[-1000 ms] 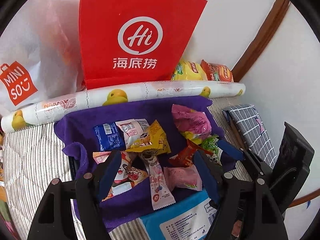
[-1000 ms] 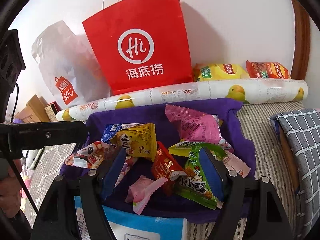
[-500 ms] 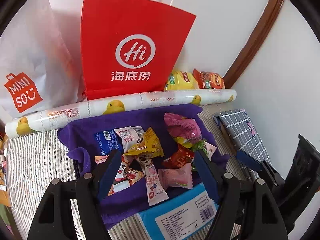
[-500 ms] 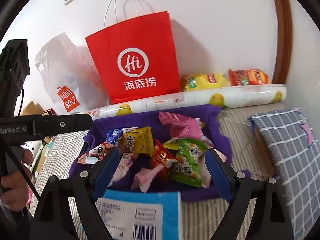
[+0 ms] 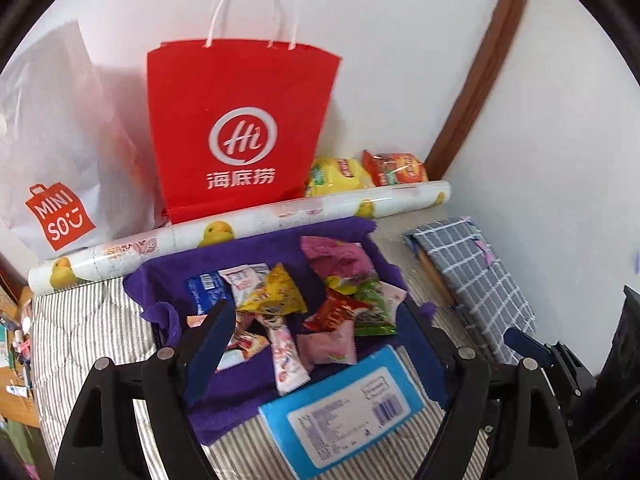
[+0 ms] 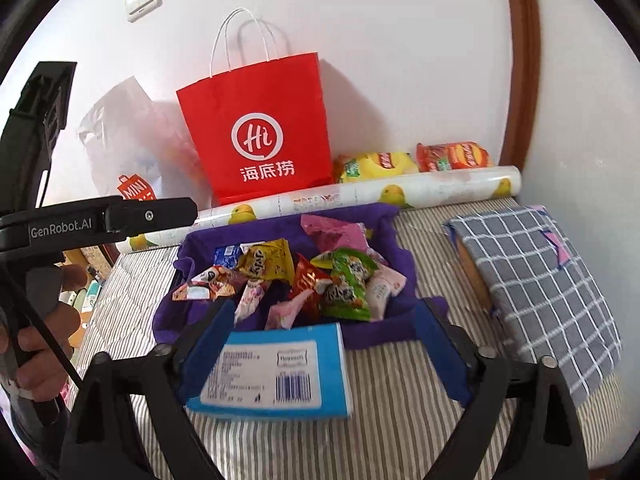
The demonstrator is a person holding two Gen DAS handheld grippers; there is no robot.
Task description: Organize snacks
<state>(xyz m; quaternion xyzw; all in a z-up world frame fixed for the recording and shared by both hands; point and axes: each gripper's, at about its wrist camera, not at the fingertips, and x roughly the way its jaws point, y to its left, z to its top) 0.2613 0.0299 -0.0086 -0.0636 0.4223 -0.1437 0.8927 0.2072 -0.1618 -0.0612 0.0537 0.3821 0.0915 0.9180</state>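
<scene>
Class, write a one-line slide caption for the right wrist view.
Open right gripper hovers over blue tissue pack, before a purple cloth piled with snack packets.

A: Both views bright, even, soft; red bag [image 6: 260, 136] throws a faint shadow rightward onto the wall [image 6: 400, 60].
B: Fisheye bends edges; black corners; slight blur.

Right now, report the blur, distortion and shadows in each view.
Left wrist view: fisheye bends the wooden trim; red bag slightly motion-blurred; soft even light. Right wrist view: black vignette corners; blue packet label smeared; red bag casts a soft shadow on the wall to its right.
</scene>
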